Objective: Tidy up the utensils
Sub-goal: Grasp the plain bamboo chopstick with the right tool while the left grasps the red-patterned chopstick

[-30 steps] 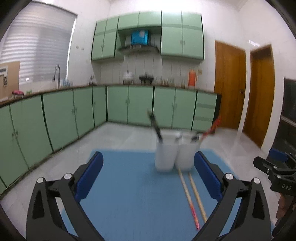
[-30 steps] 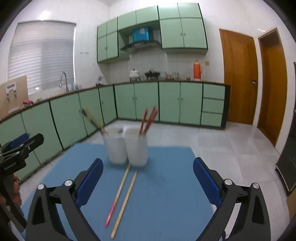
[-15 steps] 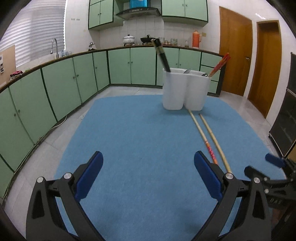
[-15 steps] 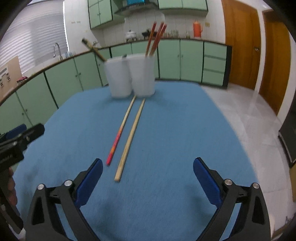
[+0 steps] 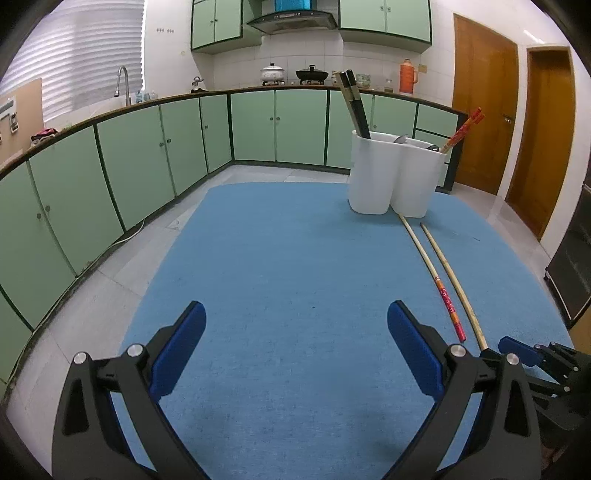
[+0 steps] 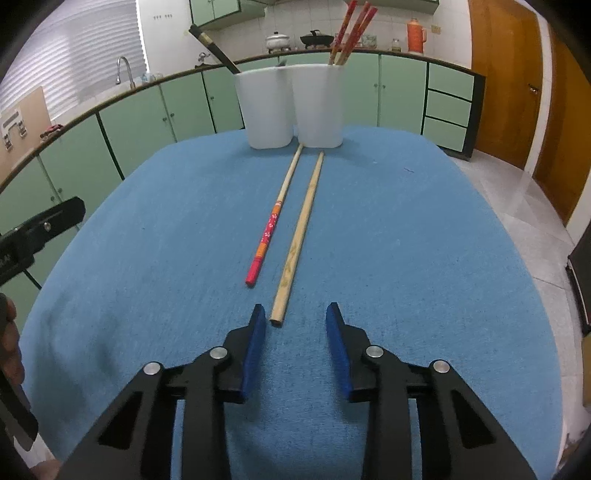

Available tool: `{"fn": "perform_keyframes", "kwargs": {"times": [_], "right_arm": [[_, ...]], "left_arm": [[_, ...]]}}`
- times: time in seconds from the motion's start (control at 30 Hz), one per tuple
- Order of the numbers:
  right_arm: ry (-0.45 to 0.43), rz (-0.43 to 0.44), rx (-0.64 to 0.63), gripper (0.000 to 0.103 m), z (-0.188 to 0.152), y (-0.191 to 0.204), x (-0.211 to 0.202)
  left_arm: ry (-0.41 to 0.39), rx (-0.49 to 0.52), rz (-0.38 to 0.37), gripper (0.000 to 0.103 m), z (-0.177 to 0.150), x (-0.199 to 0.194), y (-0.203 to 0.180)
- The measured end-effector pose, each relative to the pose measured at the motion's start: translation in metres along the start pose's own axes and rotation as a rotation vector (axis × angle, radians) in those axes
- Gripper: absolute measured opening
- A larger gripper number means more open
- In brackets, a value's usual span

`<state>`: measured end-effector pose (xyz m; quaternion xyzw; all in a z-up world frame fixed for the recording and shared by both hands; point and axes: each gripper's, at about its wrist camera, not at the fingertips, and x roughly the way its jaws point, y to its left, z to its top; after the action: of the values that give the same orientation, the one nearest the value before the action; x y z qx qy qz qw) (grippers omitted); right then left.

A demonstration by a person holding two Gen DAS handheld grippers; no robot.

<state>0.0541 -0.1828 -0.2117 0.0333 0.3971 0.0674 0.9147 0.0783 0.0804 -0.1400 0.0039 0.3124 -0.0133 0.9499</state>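
Chopsticks lay side by side on the blue cloth-covered table [image 6: 424,240], two long thin sticks close together but not touching. One was a plain light wooden chopstick [image 6: 297,242], and the other was a wooden chopstick with a red and orange flowered end [image 6: 269,229].

The right gripper [image 6: 295,317] sat low over the cloth with its blue pads part way in, and its jaws were closing. The near tip of the plain chopstick lay just ahead of the gap between the two fingers, closer to the left pad [image 6: 255,343]. The pads did not press on it, and the gripper held nothing.

The left gripper [image 5: 295,325] had its jaws spread wide apart. Only bare blue cloth lay between its blue pads [image 5: 179,343], and it touched nothing. The two chopsticks lay off to its right side.

Both chopsticks ran long-ways from the near part of the table toward the far end. Their far tips pointed at the white plastic twin-cup utensil holder [image 6: 291,107], and the patterned one nearly reached its foot. The red end of the patterned chopstick pointed back toward the right gripper.

The holder stood upright at the far end of the cloth. Dark chopsticks [image 6: 214,48] leaned out of its left cup, and red chopsticks [image 6: 351,29] stuck out of its right cup.
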Motion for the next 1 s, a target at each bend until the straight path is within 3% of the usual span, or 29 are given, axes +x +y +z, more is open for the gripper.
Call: {"fn": "perform_keyframes", "kwargs": {"times": [0.2, 0.37, 0.67, 1.0], "right_arm": [[0.003, -0.019, -0.015, 0.027, 0.0, 0.006, 0.003], [0.008, -0.01, -0.035, 0.008, 0.001, 0.012, 0.005], [-0.009, -0.035, 0.068, 0.007, 0.001, -0.015, -0.003], [-0.058, -0.097, 0.17, 0.007, -0.007, -0.069, -0.028]], "left_arm": [[-0.001, -0.002, -0.01, 0.096, 0.001, 0.001, -0.004], [-0.003, 0.004, -0.015, 0.096, 0.001, 0.001, -0.009], [0.007, 0.007, -0.04, 0.096, -0.001, 0.002, -0.025], [0.077, 0.044, -0.174, 0.095, -0.013, 0.019, -0.095]]}}
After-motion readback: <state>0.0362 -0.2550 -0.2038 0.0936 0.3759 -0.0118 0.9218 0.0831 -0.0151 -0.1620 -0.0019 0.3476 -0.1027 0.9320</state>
